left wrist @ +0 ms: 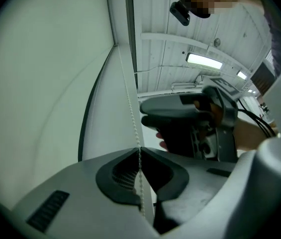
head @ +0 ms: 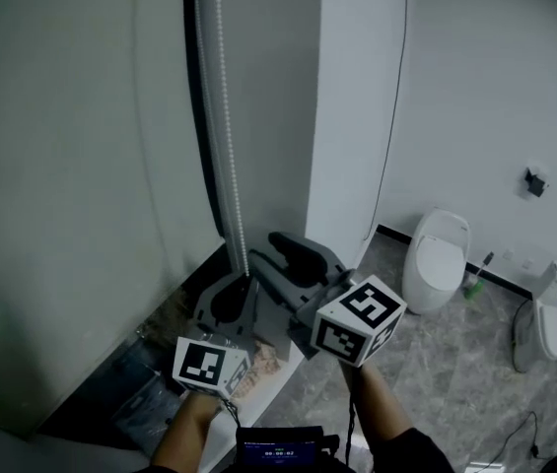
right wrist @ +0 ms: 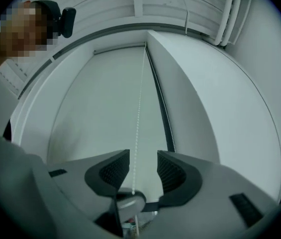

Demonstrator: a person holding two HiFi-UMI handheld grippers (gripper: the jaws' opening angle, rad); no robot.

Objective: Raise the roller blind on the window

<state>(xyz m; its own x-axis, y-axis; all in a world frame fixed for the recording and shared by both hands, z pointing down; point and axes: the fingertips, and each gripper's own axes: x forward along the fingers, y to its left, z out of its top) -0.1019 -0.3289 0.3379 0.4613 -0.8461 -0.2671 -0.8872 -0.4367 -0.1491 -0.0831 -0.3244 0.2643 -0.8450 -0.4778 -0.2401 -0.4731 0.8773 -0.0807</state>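
The grey roller blind [head: 81, 166] hangs down over the window at the left. Its white bead chain [head: 227, 146] runs down the blind's right edge. My left gripper [head: 245, 282] points up and is shut on the bead chain [left wrist: 130, 103], which is pinched between the closed pads at the left gripper [left wrist: 140, 151]. Just to its right my right gripper [head: 273, 259] stands open. In the right gripper view the bead chain [right wrist: 139, 108] passes through the gap of the right gripper [right wrist: 143, 166] without touching either pad. The left gripper's tip [right wrist: 128, 200] shows just below.
A white wall column [head: 357, 97] stands right of the window. A toilet [head: 436, 259] and a second fixture [head: 552, 318] are on the marble floor at the right. Rubble lies along the sill [head: 150, 382] at the lower left.
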